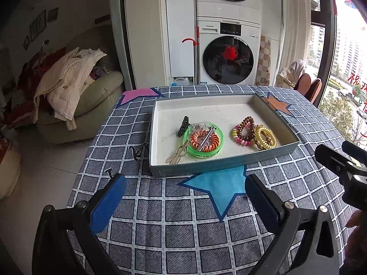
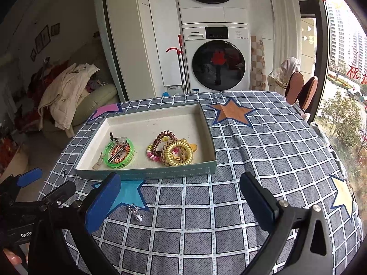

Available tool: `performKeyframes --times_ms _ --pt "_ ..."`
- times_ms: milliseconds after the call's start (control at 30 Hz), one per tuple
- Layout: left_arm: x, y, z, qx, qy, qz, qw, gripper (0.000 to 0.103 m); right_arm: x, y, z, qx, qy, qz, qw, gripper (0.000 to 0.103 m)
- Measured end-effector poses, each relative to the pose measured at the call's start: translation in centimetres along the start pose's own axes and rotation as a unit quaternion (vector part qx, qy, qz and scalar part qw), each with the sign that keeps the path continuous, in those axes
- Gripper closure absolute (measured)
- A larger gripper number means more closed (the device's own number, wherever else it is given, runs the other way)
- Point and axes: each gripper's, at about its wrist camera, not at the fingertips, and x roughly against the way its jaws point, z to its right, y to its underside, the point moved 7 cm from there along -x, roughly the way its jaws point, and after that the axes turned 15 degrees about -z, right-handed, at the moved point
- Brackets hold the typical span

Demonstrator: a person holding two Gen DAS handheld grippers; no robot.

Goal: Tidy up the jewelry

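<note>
A shallow teal box (image 1: 213,165) (image 2: 146,173) with a white inside stands on the checked tablecloth. In it lie a green bangle (image 1: 203,154) (image 2: 107,161) around an orange coil tie and a silver clip, a black claw clip (image 1: 183,123), a beige pin (image 1: 175,157), and a pile of brown, pink and gold coil ties (image 1: 263,137) (image 2: 177,152). A small silver chain piece (image 2: 137,210) lies loose on the cloth in front of the box. My left gripper (image 1: 185,197) is open and empty, short of the box. My right gripper (image 2: 180,197) is open and empty, above the cloth near the chain piece.
The tablecloth (image 2: 229,217) has blue, orange, pink and yellow star patches. Beyond the table stand a washing machine (image 1: 229,52), a sofa with clothes (image 1: 68,87) at left and chairs (image 2: 302,89) by the window at right. The table's left edge drops to the floor.
</note>
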Motion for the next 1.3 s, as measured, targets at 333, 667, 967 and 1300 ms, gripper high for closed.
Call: performKeyframes --times_ms 333,667,967,1300 --pt "1.1 1.3 0.1 0.014 -0.007 0.016 0.9998 0.000 -0.1 1.9 0.0 0.012 0.026 -0.009 1.000 0.000" --pt "0.4 1.6 0.1 0.018 -0.017 0.008 0.9997 0.000 -0.5 2.3 -0.2 0.016 0.036 -0.012 0.999 0.000" --pt "-0.2 1.7 0.3 0.022 -0.012 -0.004 0.9997 0.000 -0.8 2.3 -0.5 0.021 0.039 -0.014 0.999 0.000" --pt "-0.4 1.8 0.0 0.030 -0.009 -0.008 0.9995 0.000 -0.8 2.3 -0.9 0.025 0.041 -0.012 0.999 0.000"
